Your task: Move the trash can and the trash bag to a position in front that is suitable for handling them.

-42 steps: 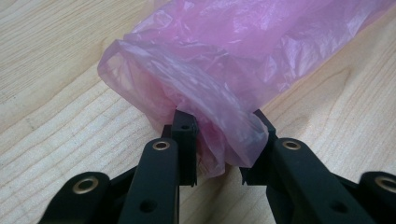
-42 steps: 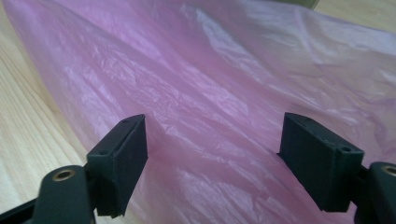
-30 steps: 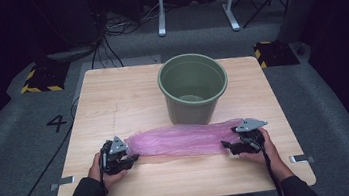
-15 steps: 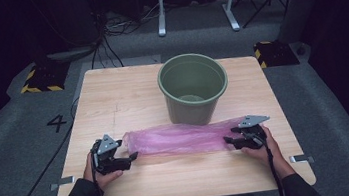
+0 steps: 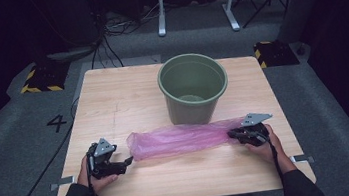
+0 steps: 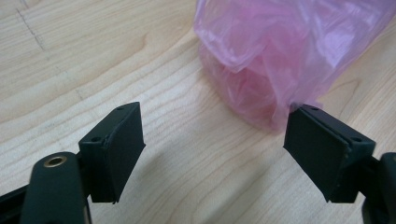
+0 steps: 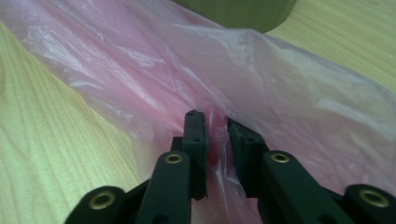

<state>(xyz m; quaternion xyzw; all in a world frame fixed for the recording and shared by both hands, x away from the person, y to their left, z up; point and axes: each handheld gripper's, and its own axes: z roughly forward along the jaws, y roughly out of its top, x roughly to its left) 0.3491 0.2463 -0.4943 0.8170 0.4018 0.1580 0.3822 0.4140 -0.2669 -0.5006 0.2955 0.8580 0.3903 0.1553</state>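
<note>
At the near edge of the pale wood-grain table (image 5: pixel 127 101), the person's two hands each hold a black two-jaw claw, with a long, crumpled strip of thin pink plastic bag (image 5: pixel 182 138) lying between them. The left claw (image 5: pixel 120 164) now stands with its jaws wide apart and nothing between them; a moment ago it was closed on the bag's left end, and it has since let go and drawn back a little, so that end lies loose on the table just beside one jaw. In the left gripper view the bunched pink film (image 6: pixel 280 60) sits right at the tip of the right-hand jaw, whether touching it I cannot tell. The right claw (image 5: pixel 234 135) keeps its jaws pinched together on the bag's other end, film gathered between the pads (image 7: pixel 195 135). With one end freed, the bag is held from the right alone, which probably means a regrasp or a shift to opening it up. Beyond the bag stands a round olive-green plastic bin (image 5: pixel 193 86), upright, its base just behind the film. Farther off, grey floor and cables.
</note>
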